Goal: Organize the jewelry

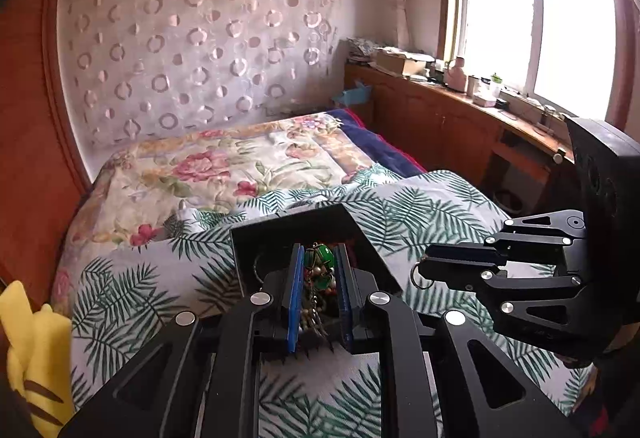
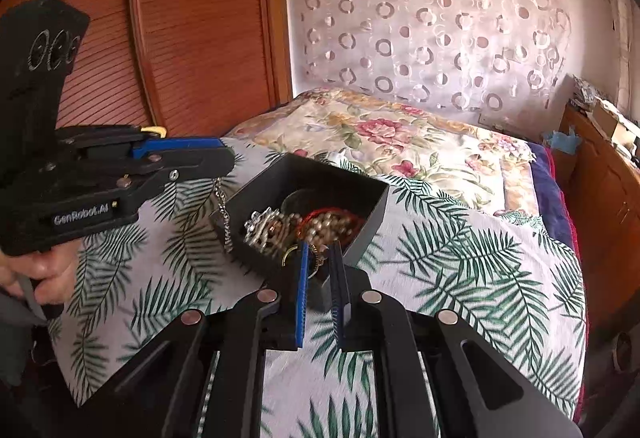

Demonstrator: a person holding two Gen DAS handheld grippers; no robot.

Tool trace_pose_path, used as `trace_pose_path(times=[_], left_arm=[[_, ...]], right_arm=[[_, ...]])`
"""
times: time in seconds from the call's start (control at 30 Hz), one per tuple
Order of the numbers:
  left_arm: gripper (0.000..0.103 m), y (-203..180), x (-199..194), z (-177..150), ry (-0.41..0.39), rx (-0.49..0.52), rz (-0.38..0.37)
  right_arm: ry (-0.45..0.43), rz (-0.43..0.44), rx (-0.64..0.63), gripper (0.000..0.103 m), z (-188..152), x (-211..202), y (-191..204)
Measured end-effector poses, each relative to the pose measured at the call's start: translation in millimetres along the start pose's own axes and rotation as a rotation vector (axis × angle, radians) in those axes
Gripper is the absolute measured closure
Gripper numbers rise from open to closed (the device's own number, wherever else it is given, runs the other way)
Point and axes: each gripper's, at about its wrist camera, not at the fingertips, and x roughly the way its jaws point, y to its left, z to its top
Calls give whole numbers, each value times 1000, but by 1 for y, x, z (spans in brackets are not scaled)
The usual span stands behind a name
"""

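Observation:
A black open box (image 2: pixel 360 213) sits on the palm-print bedspread and holds a heap of jewelry (image 2: pixel 304 228). It also shows in the left wrist view (image 1: pixel 320 222). My left gripper (image 1: pixel 318 266) is shut on a green-beaded piece of jewelry (image 1: pixel 319 258) with a hanging chain, just before the box. From the right wrist view, the left gripper (image 2: pixel 224 157) has a silver chain (image 2: pixel 222 209) dangling over the box's left edge. My right gripper (image 2: pixel 322 254) is shut on a small metal ring (image 2: pixel 318 258) at the box's near rim. The ring also shows in the left wrist view (image 1: pixel 422 276).
A floral quilt (image 1: pixel 248 161) covers the far half of the bed. A wooden wardrobe (image 2: pixel 180 21) stands at the left. A cluttered wooden shelf (image 1: pixel 460 93) runs under the window at the right. A yellow plush toy (image 1: pixel 32 350) lies at the near left.

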Motion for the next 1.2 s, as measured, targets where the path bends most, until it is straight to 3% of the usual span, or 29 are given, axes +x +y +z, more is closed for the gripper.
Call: trace_pose_path(times=[0.6, 0.67, 0.7, 0.77, 0.9, 0.97, 1.03, 1.17, 1.2], left_arm=[[89, 21, 26, 22, 20, -43, 14], [81, 23, 30, 18, 33, -51, 21], [74, 25, 32, 14, 40, -57, 24], [73, 26, 35, 7, 47, -60, 23], [70, 31, 36, -5, 57, -80, 32], [64, 32, 32, -10, 50, -89, 41], [48, 32, 25, -15, 34, -82, 71], [40, 30, 15, -23, 23, -78, 99], [34, 28, 10, -26, 12, -79, 107]], right_arm=[[53, 11, 6, 90, 5, 50, 1], [52, 11, 9, 88, 5, 50, 2], [50, 10, 12, 80, 5, 50, 1], [37, 6, 16, 68, 5, 48, 2], [26, 2, 27, 68, 4, 41, 1], [14, 2, 39, 68, 2, 34, 1], [0, -4, 51, 68, -3, 26, 0], [-30, -33, 90, 68, -15, 9, 2], [-42, -36, 99, 68, -19, 2, 4]])
